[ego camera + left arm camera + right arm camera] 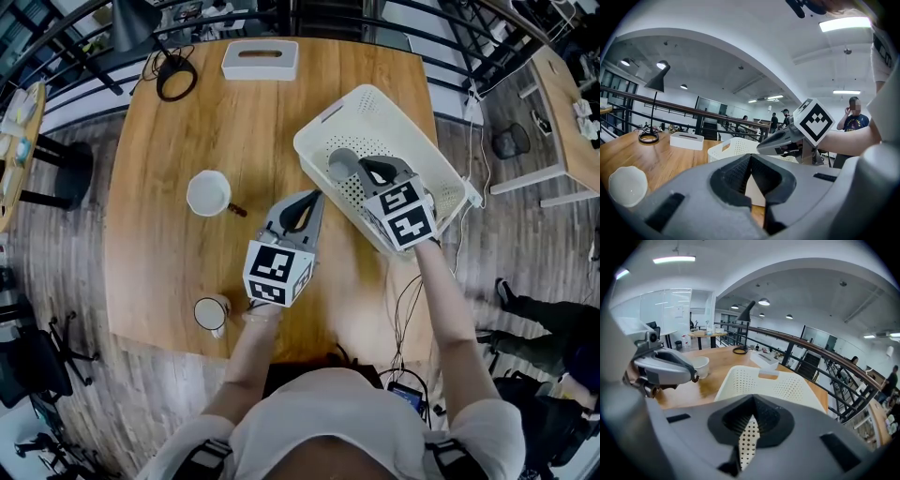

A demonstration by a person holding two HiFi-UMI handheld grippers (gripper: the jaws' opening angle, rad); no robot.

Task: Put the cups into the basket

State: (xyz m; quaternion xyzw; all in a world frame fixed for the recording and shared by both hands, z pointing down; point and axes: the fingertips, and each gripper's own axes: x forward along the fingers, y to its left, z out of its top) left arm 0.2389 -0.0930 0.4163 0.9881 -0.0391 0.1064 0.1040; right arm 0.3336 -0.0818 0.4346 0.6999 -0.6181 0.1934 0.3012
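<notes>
Rounded wooden table [262, 141] on grey plank floor [75, 281]. White tissue box [260, 59] at the table's 12 o'clock edge, black desk lamp [657, 82] at 11 o'clock with its ring base [175, 75] on the tabletop. Black metal railing [684, 108] runs behind the table from 10 to 2 o'clock. Second wooden table [562, 103] at 3 o'clock, small round table [23, 141] at 9 o'clock. White ceiling with bright light panels [843, 23] and round downlights [764, 302]. Glass partitions [675, 310] far back. Bystander [853, 119] standing in the distance.
</notes>
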